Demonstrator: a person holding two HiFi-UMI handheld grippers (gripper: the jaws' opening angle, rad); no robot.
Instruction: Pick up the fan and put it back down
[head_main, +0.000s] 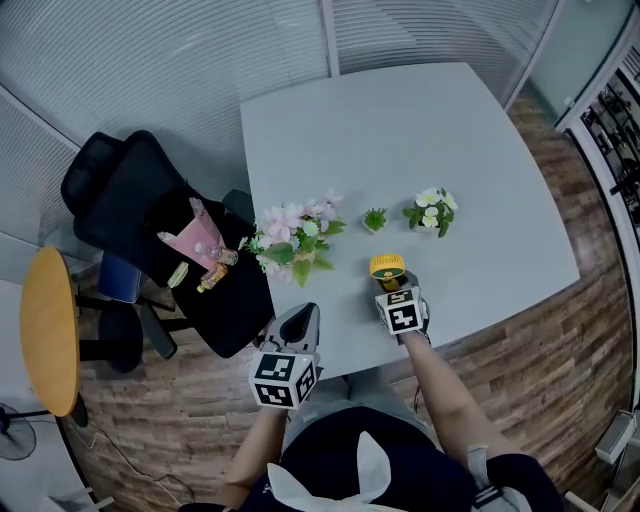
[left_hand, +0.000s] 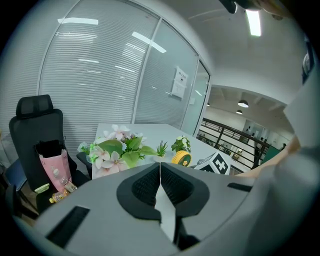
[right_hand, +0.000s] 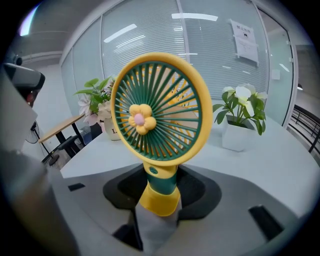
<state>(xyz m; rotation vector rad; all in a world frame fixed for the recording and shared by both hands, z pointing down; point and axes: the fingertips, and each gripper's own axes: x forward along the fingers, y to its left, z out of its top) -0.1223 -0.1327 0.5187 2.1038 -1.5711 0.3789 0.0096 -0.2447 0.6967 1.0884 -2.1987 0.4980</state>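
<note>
The fan is seen upright near the front edge of the worktop, its long axis running from the round grille down through the handle. The handle is pinched from both sides by the right gripper, so this hand is already on it. Whether its base rests on the worktop cannot be told. The left gripper, pressed together on nothing, is held well apart to the left, beyond the flower bunch.
</note>
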